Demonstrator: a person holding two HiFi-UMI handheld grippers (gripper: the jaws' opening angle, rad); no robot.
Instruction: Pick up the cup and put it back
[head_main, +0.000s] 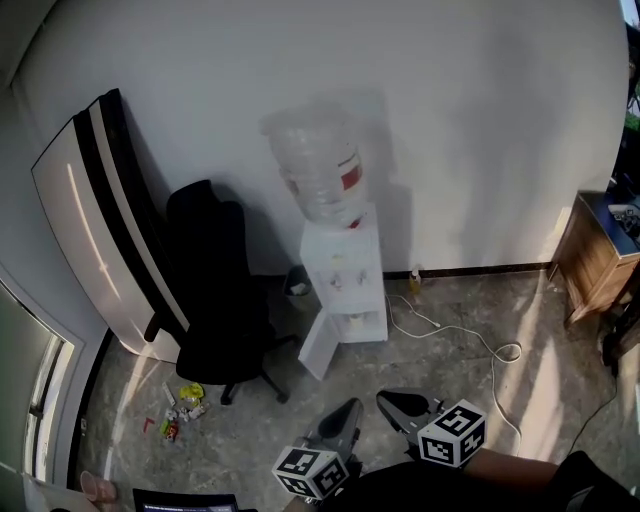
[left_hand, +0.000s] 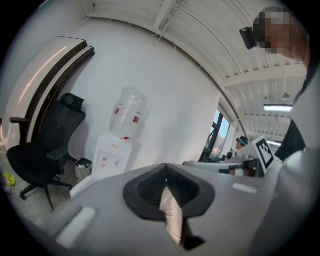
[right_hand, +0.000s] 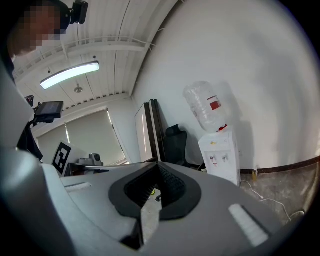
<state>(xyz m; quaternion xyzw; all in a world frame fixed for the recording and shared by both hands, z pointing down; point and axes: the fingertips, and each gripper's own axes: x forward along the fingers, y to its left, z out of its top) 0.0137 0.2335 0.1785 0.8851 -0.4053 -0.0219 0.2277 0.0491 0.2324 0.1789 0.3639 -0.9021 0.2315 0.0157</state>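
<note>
No cup was seen in any view, and the left claw (head_main: 350, 408) and right claw (head_main: 388, 399) were pressed together empty, so the pick-up was judged not yet begun or already finished.

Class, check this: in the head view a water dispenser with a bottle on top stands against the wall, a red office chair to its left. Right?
No: the office chair is black, not red; the head view shows it. The water dispenser, bottle on top, does stand against the wall.

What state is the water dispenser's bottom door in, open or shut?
Open: the bottom door stands swung out at an angle from the water dispenser.
</note>
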